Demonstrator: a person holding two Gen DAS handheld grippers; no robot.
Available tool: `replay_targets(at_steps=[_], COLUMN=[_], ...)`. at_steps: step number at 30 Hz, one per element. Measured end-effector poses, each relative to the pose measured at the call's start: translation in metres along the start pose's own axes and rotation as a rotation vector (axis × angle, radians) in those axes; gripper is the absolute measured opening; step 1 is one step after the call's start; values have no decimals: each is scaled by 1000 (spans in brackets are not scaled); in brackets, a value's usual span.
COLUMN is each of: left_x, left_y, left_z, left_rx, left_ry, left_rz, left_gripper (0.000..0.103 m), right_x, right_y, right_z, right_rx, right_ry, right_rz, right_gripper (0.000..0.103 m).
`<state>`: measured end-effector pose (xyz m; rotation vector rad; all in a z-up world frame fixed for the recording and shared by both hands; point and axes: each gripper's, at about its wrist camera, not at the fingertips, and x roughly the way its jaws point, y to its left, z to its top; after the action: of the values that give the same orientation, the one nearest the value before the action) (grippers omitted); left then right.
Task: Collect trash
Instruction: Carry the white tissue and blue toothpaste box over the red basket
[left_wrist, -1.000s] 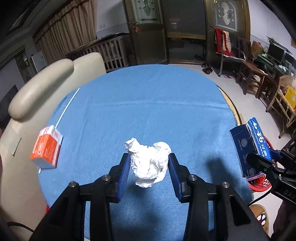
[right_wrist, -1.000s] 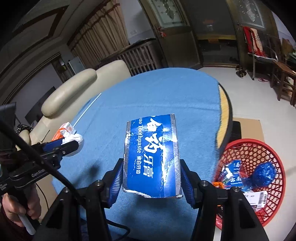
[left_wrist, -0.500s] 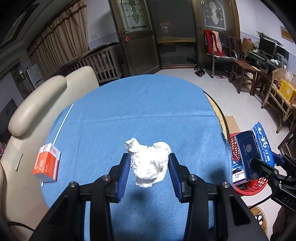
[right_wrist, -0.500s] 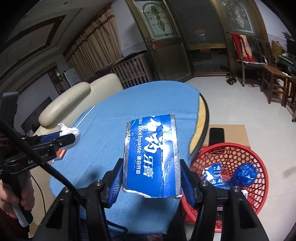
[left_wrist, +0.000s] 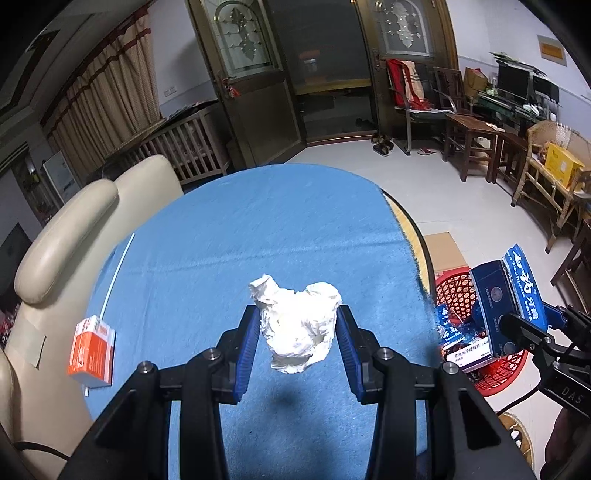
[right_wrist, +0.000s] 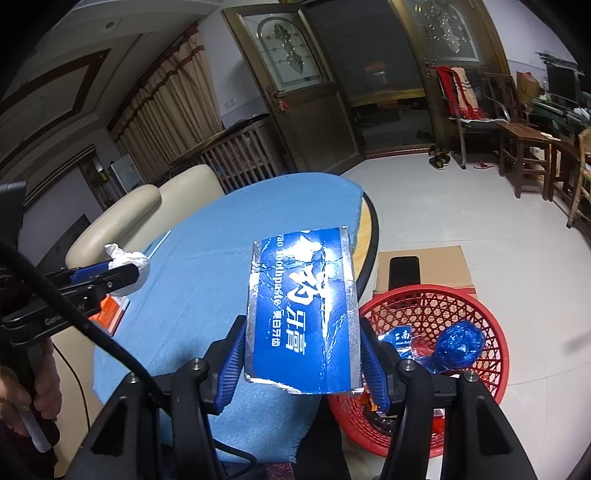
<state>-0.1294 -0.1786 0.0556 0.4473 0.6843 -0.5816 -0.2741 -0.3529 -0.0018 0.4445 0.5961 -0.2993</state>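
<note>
The toothpaste box (right_wrist: 303, 325) is being pinched flat between the pads of the right gripper (right_wrist: 301, 354) and is being carried off the table edge; compared with a second ago, the red basket (right_wrist: 495, 354) is now lying just beside and below it, so release is judged imminent. The crumpled tissue (left_wrist: 297, 328) is being clamped by the left gripper (left_wrist: 295, 339) above the blue tablecloth (left_wrist: 258, 229), further from the orange carton (left_wrist: 90, 354) than before.
</note>
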Motion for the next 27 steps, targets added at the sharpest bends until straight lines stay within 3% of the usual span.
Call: replay_targets(at_steps=[27], left_x=[-4], left_y=[-47], left_z=[16], left_rx=[123], left_ry=[-3], left_rz=[-34], left_gripper=[44], right_x=[-14], right_y=[-29], right_z=[7], right_rx=[87], right_ry=[-26], right_rz=[-24], right_gripper=[60])
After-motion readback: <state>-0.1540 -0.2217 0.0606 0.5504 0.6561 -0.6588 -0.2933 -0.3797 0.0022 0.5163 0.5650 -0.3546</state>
